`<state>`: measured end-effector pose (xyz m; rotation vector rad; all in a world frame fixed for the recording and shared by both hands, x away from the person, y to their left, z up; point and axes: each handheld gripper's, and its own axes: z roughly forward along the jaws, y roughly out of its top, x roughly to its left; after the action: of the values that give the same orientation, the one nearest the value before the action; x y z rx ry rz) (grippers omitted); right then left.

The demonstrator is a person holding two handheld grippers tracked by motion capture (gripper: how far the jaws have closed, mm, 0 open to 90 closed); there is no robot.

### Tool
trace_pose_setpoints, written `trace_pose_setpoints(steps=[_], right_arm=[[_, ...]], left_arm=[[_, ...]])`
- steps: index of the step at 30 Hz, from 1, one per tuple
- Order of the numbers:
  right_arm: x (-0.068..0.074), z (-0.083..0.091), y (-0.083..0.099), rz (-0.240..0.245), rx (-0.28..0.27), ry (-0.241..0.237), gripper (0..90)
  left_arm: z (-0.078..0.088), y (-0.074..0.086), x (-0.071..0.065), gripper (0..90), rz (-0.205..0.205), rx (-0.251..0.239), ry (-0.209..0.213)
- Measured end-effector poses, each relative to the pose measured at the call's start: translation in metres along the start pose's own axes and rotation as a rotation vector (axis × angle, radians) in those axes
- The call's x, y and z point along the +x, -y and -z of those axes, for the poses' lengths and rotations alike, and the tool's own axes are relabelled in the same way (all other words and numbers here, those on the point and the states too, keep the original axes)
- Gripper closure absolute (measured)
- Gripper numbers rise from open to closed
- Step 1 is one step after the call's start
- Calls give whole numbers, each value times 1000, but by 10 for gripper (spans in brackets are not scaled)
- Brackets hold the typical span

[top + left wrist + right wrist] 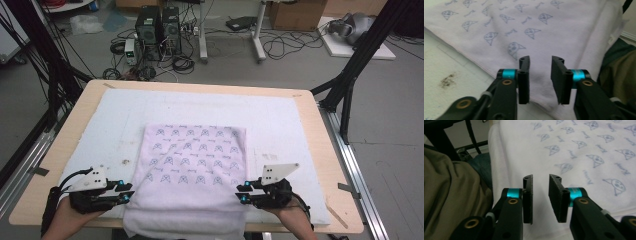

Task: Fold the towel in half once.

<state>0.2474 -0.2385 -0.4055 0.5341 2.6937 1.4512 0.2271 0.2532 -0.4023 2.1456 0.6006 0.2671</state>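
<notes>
**Both grippers standing open at the near corners of the patterned towel**

The left gripper (129, 191) is sitting at the near left edge of the towel (192, 165), its jaws parted with a clear gap and nothing pinched between them; in the left gripper view (540, 75) the jaws are hanging just over the towel's hemmed edge, with cloth showing through the gap. The right gripper (241, 193) is mirroring it at the near right edge, jaws likewise apart and gripping nothing; in the right gripper view (541, 192) plain white cloth is lying beneath the opening.

The towel, white with a pale blue repeating print, is lying flat and folded into a rectangle on the white mat (280, 120) that is covering the wooden table (330, 165). Its near end is drooping over the table's front edge toward the person, whose hands are coming in from below. A dark smudge (447, 80) is marking the mat just beside the towel's left edge.
</notes>
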Motion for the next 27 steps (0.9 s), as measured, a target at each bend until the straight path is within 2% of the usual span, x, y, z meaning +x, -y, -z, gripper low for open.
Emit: trace_pose_setpoints(steps=[3, 7, 9, 11, 14, 16, 17, 19, 21, 22, 25, 27], right_arm=[[-20, -2, -4, -32, 6, 66, 577], [-53, -7, -13, -78, 16, 128, 464], [-70, -10, -18, -102, 35, 151, 440], [-85, -13, -22, -88, 46, 196, 426], [-106, -18, -27, -105, 51, 203, 406], [-119, -21, -34, -105, 65, 196, 378], [-124, -22, -38, -98, 62, 199, 376], [-132, -23, -47, -99, 65, 189, 369], [-141, -27, -53, -80, 93, 213, 342], [-147, -30, -55, -89, 102, 220, 340], [-159, -35, -52, -121, 100, 246, 323], [-166, -40, -47, -142, 113, 260, 307]], left_arm=[[-7, -6, 12, 612, 17, -19, -27], [-21, -17, 39, 576, 38, -39, -83], [-30, -22, 54, 562, 62, -39, -107], [-39, -28, 68, 550, 72, -30, -127], [-52, -39, 88, 543, 98, -22, -149], [-58, -44, 103, 583, 132, -32, -104], [-60, -47, 109, 623, 144, -27, -98], [-63, -53, 120, 619, 152, -43, -112], [-66, -57, 129, 608, 148, -54, -124], [-67, -58, 132, 608, 149, -56, -127], [-76, -57, 146, 575, 185, -36, -141], [-82, -53, 154, 552, 220, -36, -174]])
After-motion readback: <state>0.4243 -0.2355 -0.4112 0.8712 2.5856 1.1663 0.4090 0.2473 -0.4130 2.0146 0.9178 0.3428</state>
